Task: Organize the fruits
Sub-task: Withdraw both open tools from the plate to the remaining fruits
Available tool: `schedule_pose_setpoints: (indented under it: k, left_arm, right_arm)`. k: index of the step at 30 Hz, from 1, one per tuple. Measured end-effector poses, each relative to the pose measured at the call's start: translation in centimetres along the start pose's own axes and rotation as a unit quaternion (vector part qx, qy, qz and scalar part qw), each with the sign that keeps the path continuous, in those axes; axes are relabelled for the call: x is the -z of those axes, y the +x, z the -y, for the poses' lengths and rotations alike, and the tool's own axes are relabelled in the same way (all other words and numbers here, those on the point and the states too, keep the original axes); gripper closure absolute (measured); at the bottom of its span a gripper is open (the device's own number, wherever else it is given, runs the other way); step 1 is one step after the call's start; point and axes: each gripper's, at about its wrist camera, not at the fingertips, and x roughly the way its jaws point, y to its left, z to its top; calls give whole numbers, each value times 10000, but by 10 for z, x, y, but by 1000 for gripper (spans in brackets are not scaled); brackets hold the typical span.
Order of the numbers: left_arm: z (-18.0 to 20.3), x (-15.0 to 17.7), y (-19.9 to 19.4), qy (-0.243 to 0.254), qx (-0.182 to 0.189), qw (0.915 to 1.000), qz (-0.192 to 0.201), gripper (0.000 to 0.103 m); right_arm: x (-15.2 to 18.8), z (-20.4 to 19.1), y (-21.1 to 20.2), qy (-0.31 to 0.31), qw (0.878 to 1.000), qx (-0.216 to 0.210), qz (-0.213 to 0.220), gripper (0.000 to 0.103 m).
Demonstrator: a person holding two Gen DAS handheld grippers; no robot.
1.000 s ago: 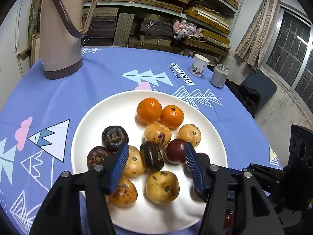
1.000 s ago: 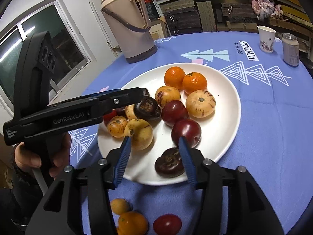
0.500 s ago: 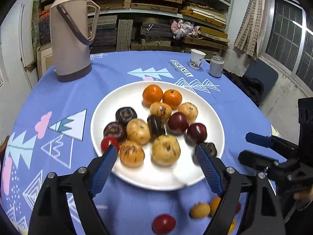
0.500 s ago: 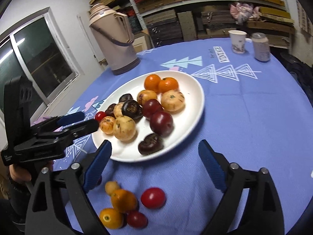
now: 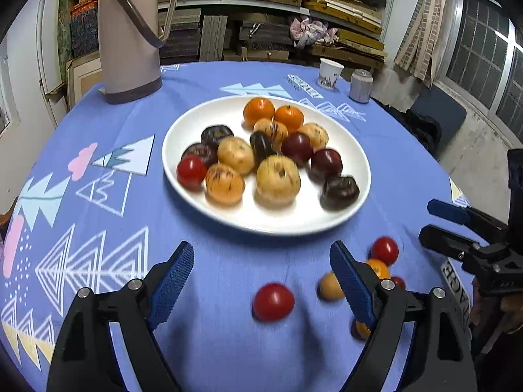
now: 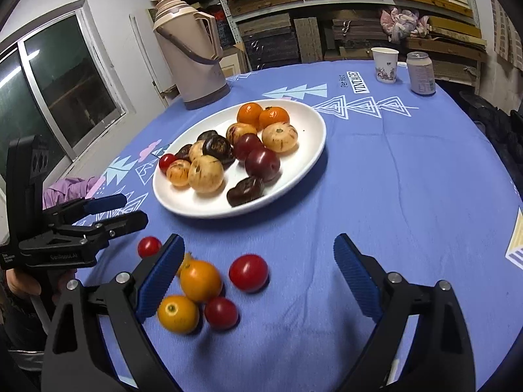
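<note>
One plate (image 6: 313, 137), eighteen fruits (image 6: 199, 279).

Storeroom or workshop: metal shelving (image 5: 281, 3) at twelve o'clock stacked with flat wooden boards; barred window (image 5: 483, 52) at two; bare concrete floor (image 5: 483, 150).

Right tool (image 6: 258, 271) gapes empty above 5 loose tomatoes (image 6: 200, 280) near the plate (image 6: 307, 160).

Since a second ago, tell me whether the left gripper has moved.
Yes. The left gripper has pulled back off the white plate; its fingers, earlier over the fruit, now hang over the blue tablecloth near loose tomatoes.
</note>
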Motion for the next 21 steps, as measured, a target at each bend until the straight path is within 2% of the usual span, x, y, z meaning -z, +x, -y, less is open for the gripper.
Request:
schedule_pose_setpoints:
  k: [7, 13, 15, 17, 19, 21]
  left_arm:
    - [2, 23, 1, 74, -16, 9998, -180, 17]
    - [7, 33, 6, 362, -120, 9992, -138, 19]
    - [6, 34, 9, 337, -23, 9993, -161, 27]
    - [4, 36, 13, 336, 57, 9992, -207, 45]
    - [2, 39, 21, 300, 184, 9986, -393, 56]
    - [3, 40, 20, 332, 167, 9988, -320, 57]
  right_arm:
    - [12, 1, -5, -22, 10000, 76, -54, 13]
    - [18, 6, -5, 68, 9999, 114, -75, 13]
    - [18, 7, -4, 79, 9998, 136, -107, 13]
    - [19, 8, -2, 78, 9998, 134, -127, 13]
    - [19, 8, 0, 57, 9998, 148, -146, 13]
    - [20, 7, 2, -37, 9996, 220, -148, 13]
